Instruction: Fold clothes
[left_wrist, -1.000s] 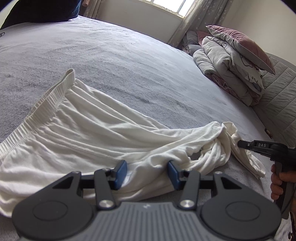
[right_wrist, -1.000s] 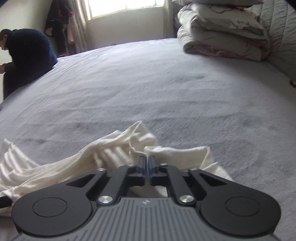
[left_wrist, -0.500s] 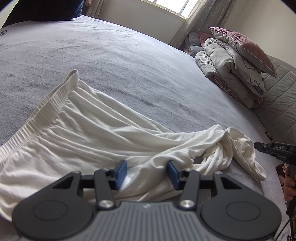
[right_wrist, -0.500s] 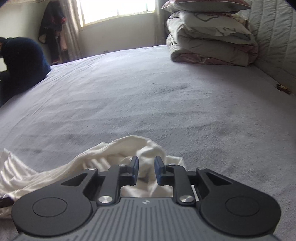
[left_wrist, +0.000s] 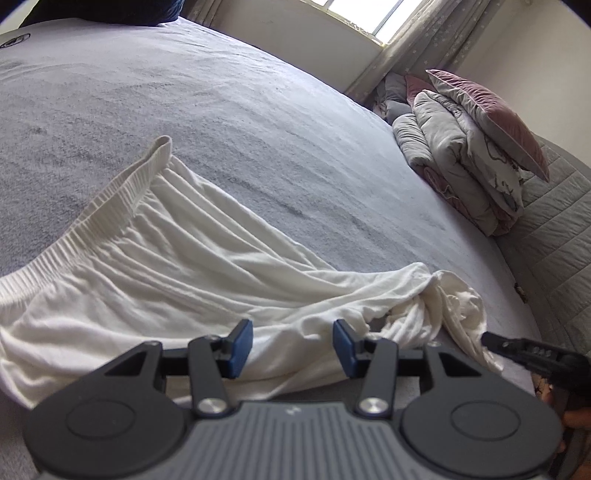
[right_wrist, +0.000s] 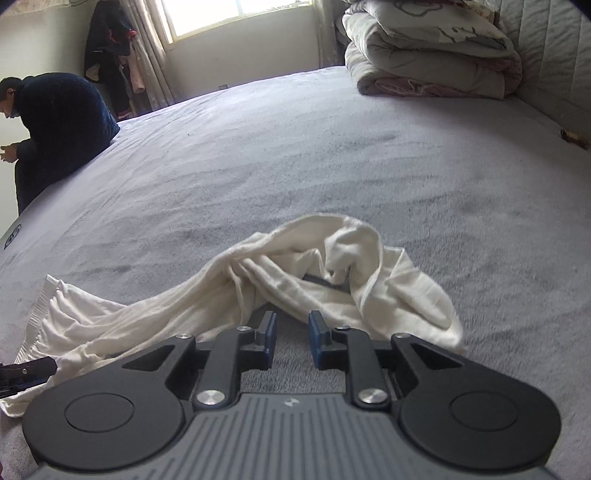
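I see a wide grey bed with folded quilts stacked at its far right by the window, and a person in dark clothes sitting on its far left edge. The white garment lies spread across the near side. My left gripper hovers low over it, jaws apart, whether touching I cannot tell. My right gripper has just been opening, nothing between its jaws, over bare bed just short of the bunched end. The near hem is hidden behind the gripper bodies.

White garment on grey bed, left tool agape above it
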